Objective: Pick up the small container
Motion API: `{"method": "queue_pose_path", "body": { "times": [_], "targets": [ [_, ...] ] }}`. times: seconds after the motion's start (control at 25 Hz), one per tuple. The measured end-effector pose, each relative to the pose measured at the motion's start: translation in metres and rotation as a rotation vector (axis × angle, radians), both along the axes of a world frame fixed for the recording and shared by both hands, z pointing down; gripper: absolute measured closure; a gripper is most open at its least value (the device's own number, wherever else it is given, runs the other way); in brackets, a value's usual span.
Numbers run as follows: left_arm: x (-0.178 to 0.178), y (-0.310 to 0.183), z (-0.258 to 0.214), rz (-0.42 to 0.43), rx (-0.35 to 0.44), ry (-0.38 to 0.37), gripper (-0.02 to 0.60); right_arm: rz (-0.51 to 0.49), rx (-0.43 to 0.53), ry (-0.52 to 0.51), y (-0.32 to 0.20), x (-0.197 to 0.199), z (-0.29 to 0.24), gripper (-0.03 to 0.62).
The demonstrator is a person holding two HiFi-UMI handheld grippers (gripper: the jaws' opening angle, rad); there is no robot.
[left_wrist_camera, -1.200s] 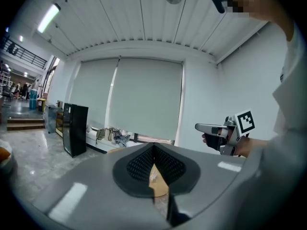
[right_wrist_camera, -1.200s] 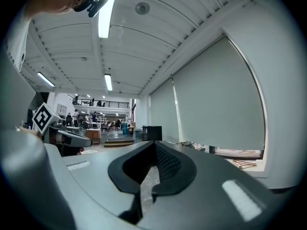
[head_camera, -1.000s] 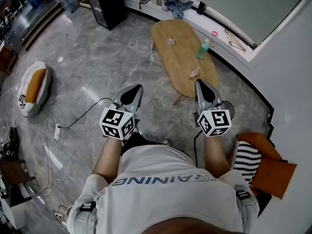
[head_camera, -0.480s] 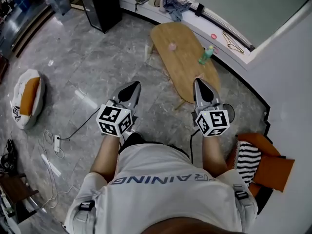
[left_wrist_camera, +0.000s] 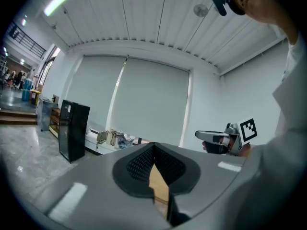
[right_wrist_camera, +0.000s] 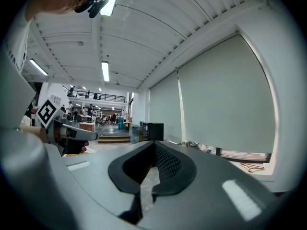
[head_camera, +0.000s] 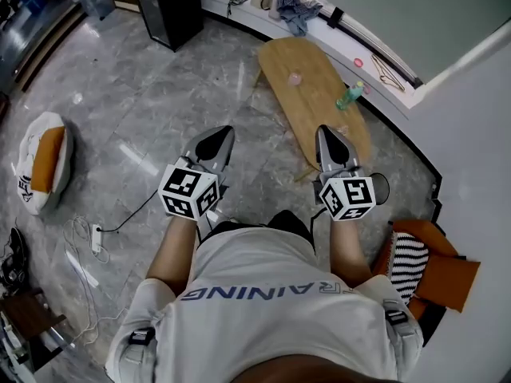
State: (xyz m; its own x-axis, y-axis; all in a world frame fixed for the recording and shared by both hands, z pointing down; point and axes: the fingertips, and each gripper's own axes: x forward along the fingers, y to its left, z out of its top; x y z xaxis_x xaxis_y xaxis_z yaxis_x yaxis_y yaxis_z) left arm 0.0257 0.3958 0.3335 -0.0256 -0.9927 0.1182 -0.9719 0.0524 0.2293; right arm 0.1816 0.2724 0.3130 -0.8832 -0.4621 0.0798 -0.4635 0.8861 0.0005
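Right gripper (head_camera: 325,134) closed, small container (head_camera: 295,78) seemingly upright.

Pale grey capitals reading "RAINING" run across the chest of the person's white shirt (head_camera: 263,291), near in the head view; the letters beside them stay unclear.

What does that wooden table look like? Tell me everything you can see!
The wooden table is a long oval with a smooth, light brown top. It stands level on thin legs on the grey stone floor, beside a white ledge. A small pink container and a green bottle stand on it, apart. The right gripper partly hides its near end.
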Motion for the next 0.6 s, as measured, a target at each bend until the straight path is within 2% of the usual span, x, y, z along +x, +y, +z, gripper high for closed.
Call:
{"method": "queue_pose_path", "body": {
  "times": [0.12, 0.32, 0.6],
  "targets": [
    [-0.018, 0.007, 0.002, -0.028, -0.006, -0.018, 0.581, -0.028, 0.009, 0.017, 0.001, -0.022, -0.001, 0.577],
    [-0.044, 0.003, 0.011, -0.05, -0.019, 0.009, 0.581, -0.062, -0.005, 0.018, -0.011, -0.059, 0.0, 0.577],
    [-0.082, -0.026, 0.015, -0.095, -0.033, 0.008, 0.581, -0.115, -0.009, 0.006, -0.043, -0.105, 0.008, 0.577]
  ]
}}
